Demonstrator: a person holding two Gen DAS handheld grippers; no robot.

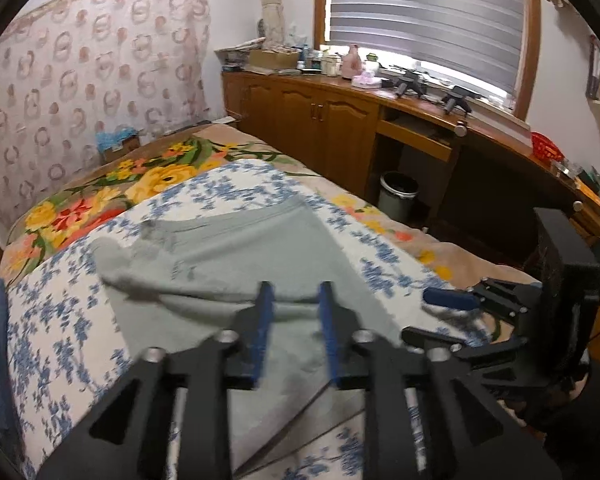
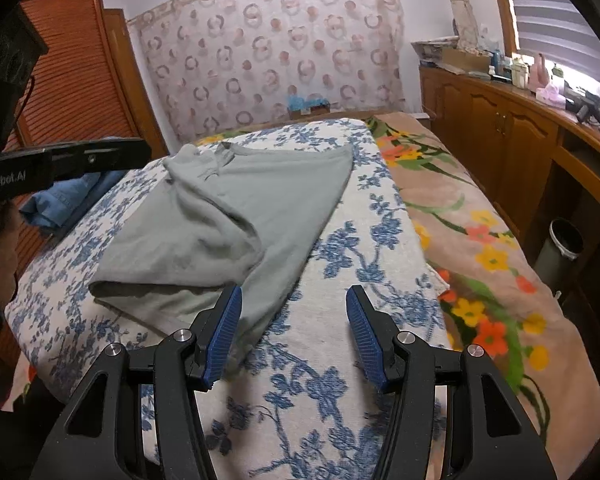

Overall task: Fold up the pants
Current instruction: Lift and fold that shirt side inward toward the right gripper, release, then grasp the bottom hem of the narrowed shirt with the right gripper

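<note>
While the grey pants (image 2: 220, 216) lie on the blue-flowered cloth (image 2: 340, 264) on the bed (image 2: 488, 240), both grippers hang low over them. On the far left, a bit of blue clothing (image 2: 60, 204) peeks out beside the cloth. Next comes the left gripper (image 1: 296, 300), with its blue fingers (image 1: 265, 320) apart and nothing between them, right over the near part of the pants. One pant leg is folded across the other, and the top of the pants is bunched up at the far end. The right gripper (image 2: 294, 332) has its fingers spread wide over the cloth, and its left finger is at the near edge of the pants. A wooden bench (image 1: 340, 92) with bottles stands on the right, under the window (image 1: 424, 16).
</note>
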